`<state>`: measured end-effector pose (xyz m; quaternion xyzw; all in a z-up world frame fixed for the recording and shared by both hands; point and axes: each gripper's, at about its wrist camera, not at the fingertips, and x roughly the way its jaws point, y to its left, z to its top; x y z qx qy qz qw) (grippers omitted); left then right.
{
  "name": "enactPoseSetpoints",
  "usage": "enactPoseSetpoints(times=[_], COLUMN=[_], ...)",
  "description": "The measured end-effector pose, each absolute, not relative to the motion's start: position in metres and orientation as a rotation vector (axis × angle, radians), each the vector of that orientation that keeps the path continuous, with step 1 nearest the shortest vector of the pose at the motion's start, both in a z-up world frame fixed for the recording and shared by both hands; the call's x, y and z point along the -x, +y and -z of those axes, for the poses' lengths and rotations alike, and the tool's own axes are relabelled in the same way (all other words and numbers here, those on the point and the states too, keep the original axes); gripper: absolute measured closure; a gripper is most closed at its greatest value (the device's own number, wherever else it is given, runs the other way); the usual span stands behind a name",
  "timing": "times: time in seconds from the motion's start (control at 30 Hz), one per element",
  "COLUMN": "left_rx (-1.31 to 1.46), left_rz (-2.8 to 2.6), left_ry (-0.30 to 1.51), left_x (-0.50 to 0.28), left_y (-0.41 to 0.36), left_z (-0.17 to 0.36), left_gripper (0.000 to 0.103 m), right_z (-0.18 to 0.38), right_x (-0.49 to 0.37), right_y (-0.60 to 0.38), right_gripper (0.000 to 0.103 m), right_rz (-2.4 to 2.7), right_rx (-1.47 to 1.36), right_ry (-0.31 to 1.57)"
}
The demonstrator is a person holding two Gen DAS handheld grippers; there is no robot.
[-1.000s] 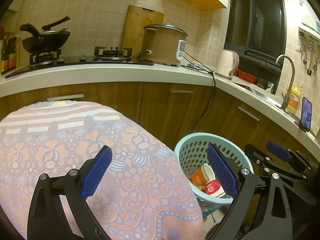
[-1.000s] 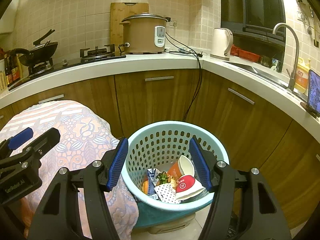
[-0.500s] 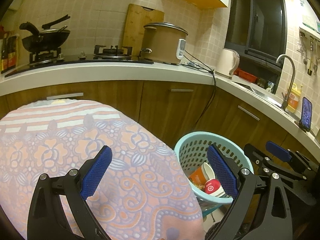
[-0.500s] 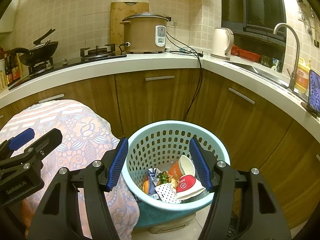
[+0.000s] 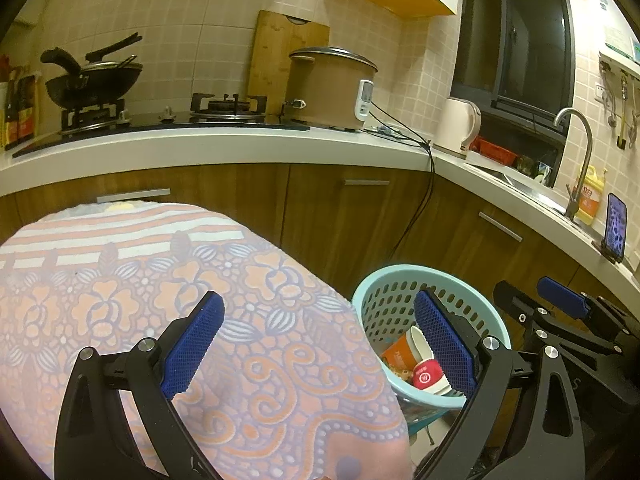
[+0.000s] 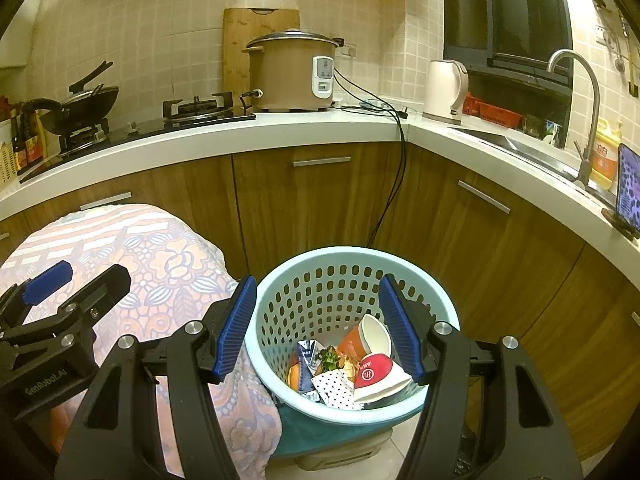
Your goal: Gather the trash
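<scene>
Both claws empty above the trash basket

Nearest, the right gripper [image 6: 316,328] hangs over the basket with its jaws apart and nothing between them; the left gripper [image 5: 320,340] is also released and empty, above the flowered cloth [image 5: 168,300]. This cloth looks bare, with no trash on it. Just beside the cloth stands the light blue basket [image 6: 280,280], and the trash lies inside: a red paper cup [image 6: 370,372], an orange cup [image 6: 352,344], a dotted wrapper [image 6: 332,386] and some food scraps. Farther back are the wooden cabinets [image 6: 320,200] and the counter [image 6: 200,144] with a rice cooker [image 6: 288,76]. I judge the collecting step is finished or nearly so; the next move calls for looking for any leftover piece, otherwise to stop.
</scene>
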<state>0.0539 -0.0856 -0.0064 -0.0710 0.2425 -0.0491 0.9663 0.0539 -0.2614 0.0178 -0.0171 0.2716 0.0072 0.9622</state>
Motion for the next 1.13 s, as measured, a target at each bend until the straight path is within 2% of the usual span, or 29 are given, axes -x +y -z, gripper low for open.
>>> enactPoseSetpoints(times=[0.9,1.13], left_rx=[0.103,0.170], left_rz=[0.069,0.074], left_ry=[0.454,0.480], left_x=[-0.0484,-0.0521], left_y=[-0.0947,-0.0852], left_z=[0.0024,0.0039], left_gripper=[0.009,0.008], right_z=[-0.0157,-0.0134], right_x=[-0.0562,-0.0549], right_y=[-0.2616,-0.2637], right_gripper=[0.043,0.043], right_rz=[-0.031,-0.028], right_rx=[0.007,0.002], right_ry=[0.564,0.567])
